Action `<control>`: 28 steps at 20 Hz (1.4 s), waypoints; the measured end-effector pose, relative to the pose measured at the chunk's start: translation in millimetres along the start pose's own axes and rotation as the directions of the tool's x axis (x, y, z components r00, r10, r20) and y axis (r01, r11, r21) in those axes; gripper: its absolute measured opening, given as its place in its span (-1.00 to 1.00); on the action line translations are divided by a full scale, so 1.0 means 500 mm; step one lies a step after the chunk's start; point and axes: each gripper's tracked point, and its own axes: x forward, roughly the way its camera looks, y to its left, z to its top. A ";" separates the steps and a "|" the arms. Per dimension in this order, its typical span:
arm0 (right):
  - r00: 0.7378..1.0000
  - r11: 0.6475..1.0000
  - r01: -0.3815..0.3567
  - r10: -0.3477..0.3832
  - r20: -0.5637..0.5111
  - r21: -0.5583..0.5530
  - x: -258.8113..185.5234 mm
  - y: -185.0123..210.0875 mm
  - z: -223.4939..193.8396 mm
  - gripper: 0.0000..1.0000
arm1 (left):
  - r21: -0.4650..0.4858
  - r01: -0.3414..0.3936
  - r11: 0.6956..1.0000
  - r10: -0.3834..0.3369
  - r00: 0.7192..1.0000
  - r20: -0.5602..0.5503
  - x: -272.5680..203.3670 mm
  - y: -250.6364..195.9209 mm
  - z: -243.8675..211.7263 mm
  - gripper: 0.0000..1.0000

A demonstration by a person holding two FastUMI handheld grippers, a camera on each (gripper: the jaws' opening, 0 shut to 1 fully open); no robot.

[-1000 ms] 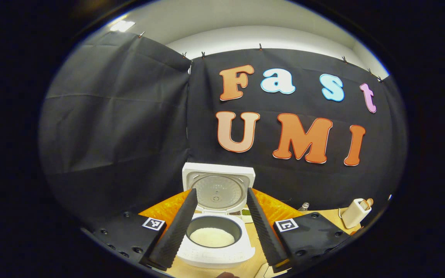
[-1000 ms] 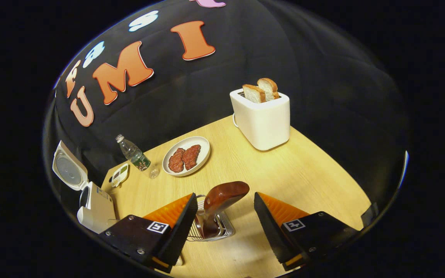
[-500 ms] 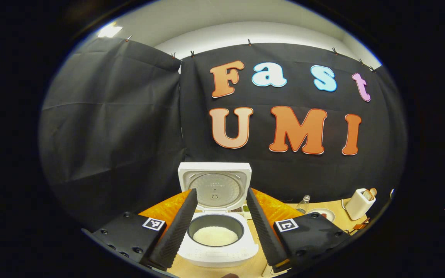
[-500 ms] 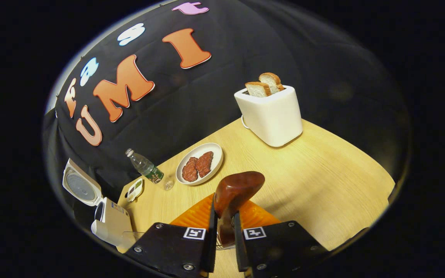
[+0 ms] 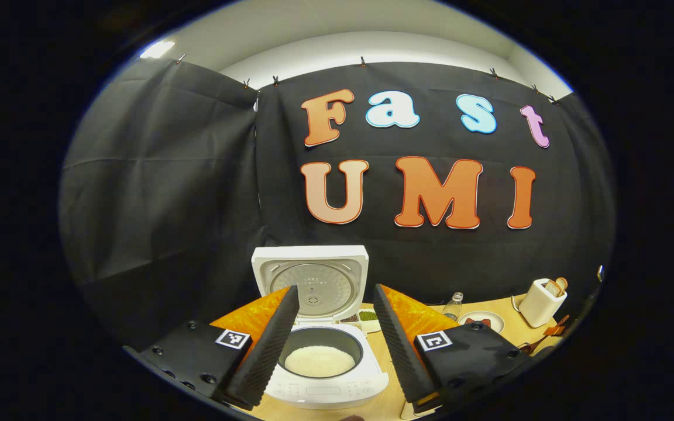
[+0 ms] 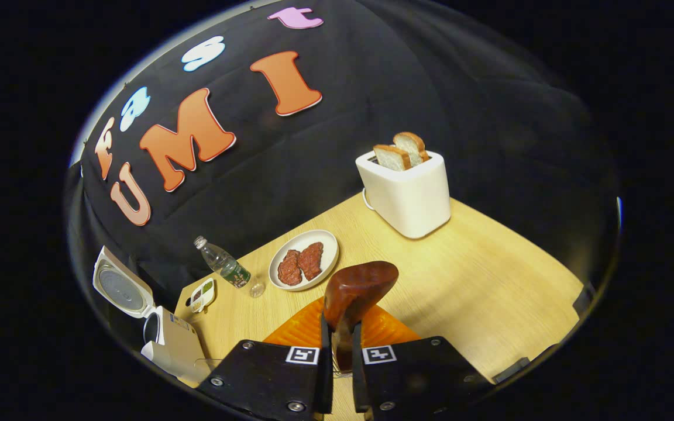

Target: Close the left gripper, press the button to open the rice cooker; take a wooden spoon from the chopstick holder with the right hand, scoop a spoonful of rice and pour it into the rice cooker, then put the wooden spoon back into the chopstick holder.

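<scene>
The white rice cooker (image 5: 325, 383) stands open, lid (image 5: 311, 285) upright, with white rice in its pot (image 5: 320, 360). My left gripper (image 5: 335, 295) hovers open in front of it, the pot showing between its fingers, nothing held. In the right gripper view, my right gripper (image 6: 337, 330) is shut on the handle of the dark wooden spoon (image 6: 357, 287), whose bowl sticks up above the fingers. The chopstick holder is hidden behind them. The open rice cooker (image 6: 167, 342) sits at the table's far left there.
On the wooden table (image 6: 477, 275) stand a white toaster (image 6: 408, 187) with two bread slices, a plate (image 6: 305, 266) with meat pieces, a water bottle (image 6: 224, 266) and a small dish (image 6: 202, 294). The black cloth wall runs behind them.
The right gripper's fingers closed on the spoon handle a second ago and still hold it, little moved since. The left gripper view has drifted, so the cooker sits slightly further left.
</scene>
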 end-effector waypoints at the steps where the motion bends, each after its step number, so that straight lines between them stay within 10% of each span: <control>1: 1.000 1.000 0.003 -0.002 0.028 -0.017 -0.016 0.008 0.024 -0.75 | -0.001 -0.003 1.000 0.003 1.000 0.002 0.006 0.002 -0.002 0.86; 8: 0.987 0.986 -0.141 0.147 0.061 -0.084 -0.127 0.165 0.078 -0.75 | 0.019 -0.028 0.999 0.027 0.999 0.041 0.044 0.030 -0.004 0.90; 15: 0.955 0.933 -0.297 0.290 -0.063 -0.204 -0.169 0.343 -0.055 -0.74 | 0.014 0.060 0.998 -0.060 0.998 0.009 0.083 0.020 -0.041 0.96; 28: 0.997 0.835 -0.074 0.066 -0.034 -0.546 -0.097 0.307 -0.220 -0.74 | 0.020 0.144 0.989 -0.142 0.987 -0.074 0.114 0.038 -0.122 0.96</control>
